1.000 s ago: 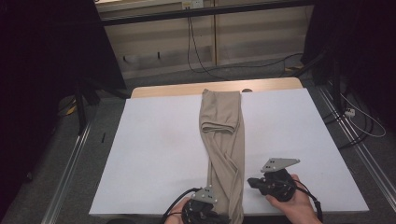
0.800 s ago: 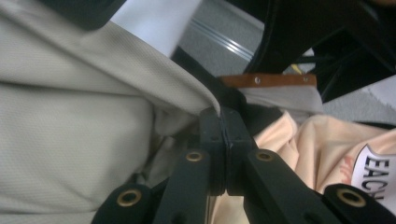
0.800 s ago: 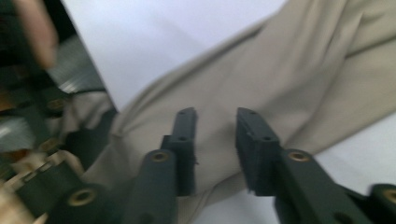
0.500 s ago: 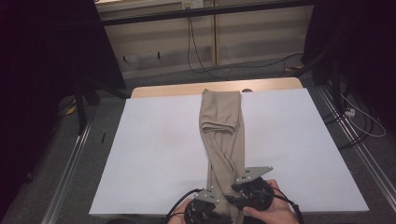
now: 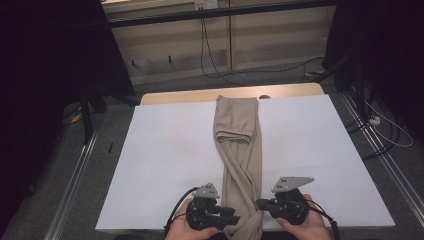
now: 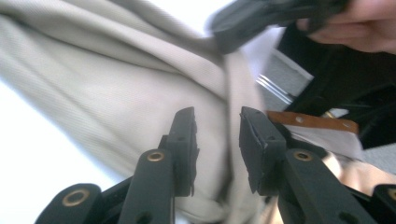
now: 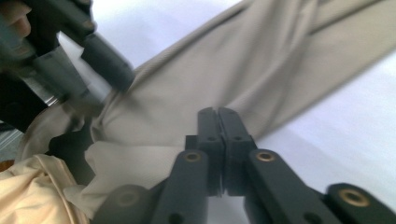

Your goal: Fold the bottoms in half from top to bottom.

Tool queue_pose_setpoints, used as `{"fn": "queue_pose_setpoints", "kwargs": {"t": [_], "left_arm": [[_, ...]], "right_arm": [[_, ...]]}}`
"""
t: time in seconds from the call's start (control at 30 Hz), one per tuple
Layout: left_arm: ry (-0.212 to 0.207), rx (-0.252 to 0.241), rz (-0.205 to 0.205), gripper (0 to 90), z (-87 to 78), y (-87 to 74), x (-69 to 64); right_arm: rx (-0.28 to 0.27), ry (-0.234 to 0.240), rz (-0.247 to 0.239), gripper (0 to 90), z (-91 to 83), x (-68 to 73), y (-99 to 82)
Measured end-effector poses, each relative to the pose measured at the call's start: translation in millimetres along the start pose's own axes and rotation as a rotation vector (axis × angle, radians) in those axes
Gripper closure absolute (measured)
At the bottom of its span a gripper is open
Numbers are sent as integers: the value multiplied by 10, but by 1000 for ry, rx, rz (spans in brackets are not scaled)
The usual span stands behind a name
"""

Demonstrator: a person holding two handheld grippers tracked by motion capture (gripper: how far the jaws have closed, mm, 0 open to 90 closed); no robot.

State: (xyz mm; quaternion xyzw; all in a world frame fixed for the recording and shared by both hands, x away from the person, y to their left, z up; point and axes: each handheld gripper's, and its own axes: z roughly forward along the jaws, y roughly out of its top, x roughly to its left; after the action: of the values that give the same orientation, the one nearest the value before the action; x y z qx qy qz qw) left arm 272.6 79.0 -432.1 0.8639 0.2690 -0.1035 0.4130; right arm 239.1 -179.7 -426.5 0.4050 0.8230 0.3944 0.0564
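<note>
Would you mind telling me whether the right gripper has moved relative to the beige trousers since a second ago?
Yes. The right gripper swung in over the beige trousers half a second ago, then came back out to their right edge, near where it began.

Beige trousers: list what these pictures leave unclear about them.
- Near end of the beige trousers: cut off by the high view's bottom edge.
- Cloth in the right tool: jaws meet, any pinched fold is hidden behind them.
- Left tool: the view is blurred, so contact with the cloth is unclear.
</note>
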Motion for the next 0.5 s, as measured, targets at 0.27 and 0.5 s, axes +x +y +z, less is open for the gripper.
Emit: {"fn": "queue_pose_setpoints", "kwargs": {"t": [0.27,0.5], "left_arm": [[93,40,59,738,237,225,114],[112,42,115,732,498,378,126]], "right_arm": [[55,-106,-13,900,-52,-84,-49],[92,-197,39,900,-167,-337,-179]]}}
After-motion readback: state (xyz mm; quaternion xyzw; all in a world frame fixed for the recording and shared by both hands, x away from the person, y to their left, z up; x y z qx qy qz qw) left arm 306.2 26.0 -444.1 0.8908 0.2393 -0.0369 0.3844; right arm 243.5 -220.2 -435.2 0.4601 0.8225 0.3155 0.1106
